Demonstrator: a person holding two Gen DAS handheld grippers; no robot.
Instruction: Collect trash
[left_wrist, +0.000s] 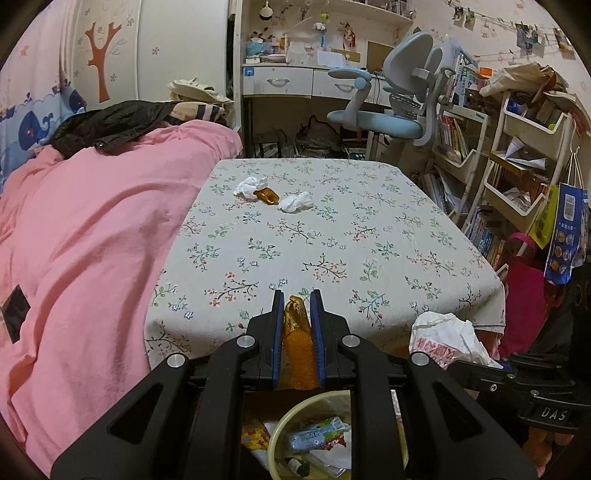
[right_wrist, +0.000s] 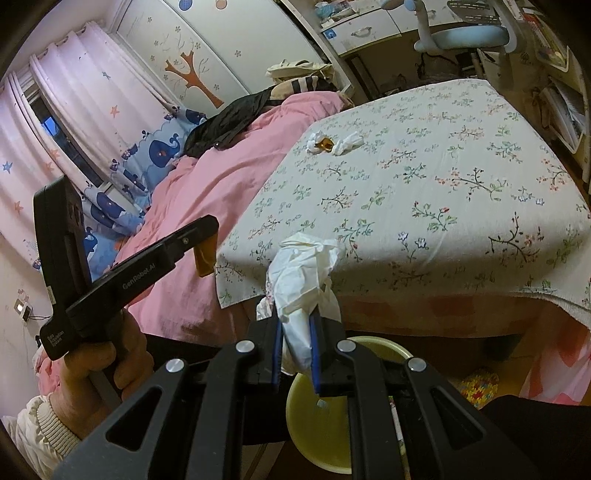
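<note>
A bed (left_wrist: 332, 229) with floral sheet fills the room, beside a desk (left_wrist: 295, 79), blue chair (left_wrist: 399, 99), and curtained window (right_wrist: 55, 136).

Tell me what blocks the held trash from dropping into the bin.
Nothing visible: the wrapper and the tissue hang above the open bin, whose rim shows just below both grippers.

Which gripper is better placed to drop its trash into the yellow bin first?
Probably the right gripper: its white plastic bag hangs right above the yellow bin. The left gripper holds an orange wrapper slightly beyond the rim.
</note>
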